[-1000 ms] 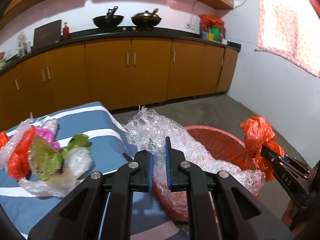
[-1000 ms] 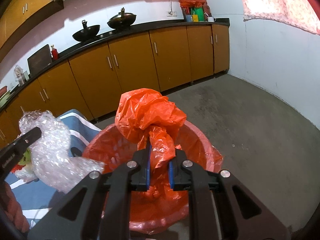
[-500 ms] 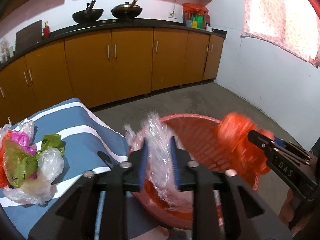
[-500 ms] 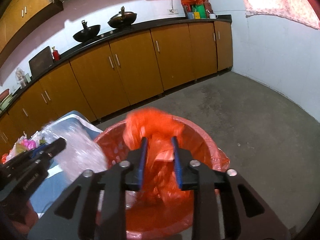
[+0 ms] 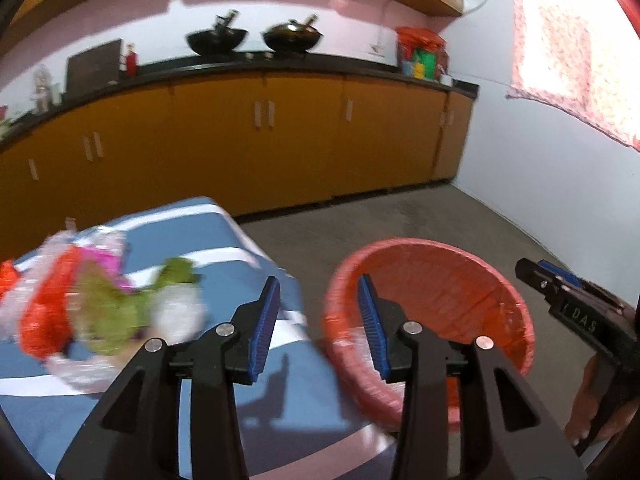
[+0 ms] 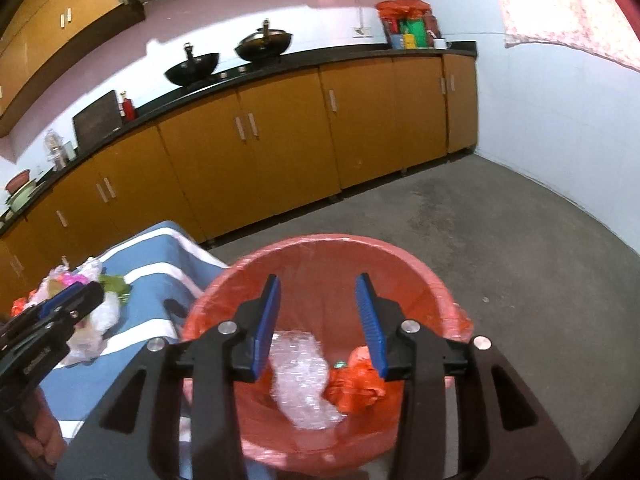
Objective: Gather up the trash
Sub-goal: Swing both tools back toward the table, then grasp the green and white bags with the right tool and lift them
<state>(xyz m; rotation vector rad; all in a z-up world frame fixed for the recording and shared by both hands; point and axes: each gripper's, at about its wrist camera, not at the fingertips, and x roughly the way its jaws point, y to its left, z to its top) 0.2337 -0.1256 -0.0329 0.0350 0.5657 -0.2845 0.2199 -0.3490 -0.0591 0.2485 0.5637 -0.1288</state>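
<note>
Trash sits in two places around the red basket (image 6: 416, 276): inside it lie a clear bubble-wrap wad (image 6: 300, 376) and a crumpled orange bag (image 6: 358, 380), side by side and touching at the bottom. Left of the basket, on the blue-and-white striped tabletop (image 5: 224, 240), a blurred heap of plastic scraps (image 5: 104, 308) in red, green, pink and clear remains. Above the basket mouth the right hand-held gripper (image 6: 318, 316) hangs with its blue pads spread apart, holding nothing. Beside the basket, over the tabletop edge, the left hand-held gripper (image 5: 318, 320) is likewise spread wide and empty
</note>
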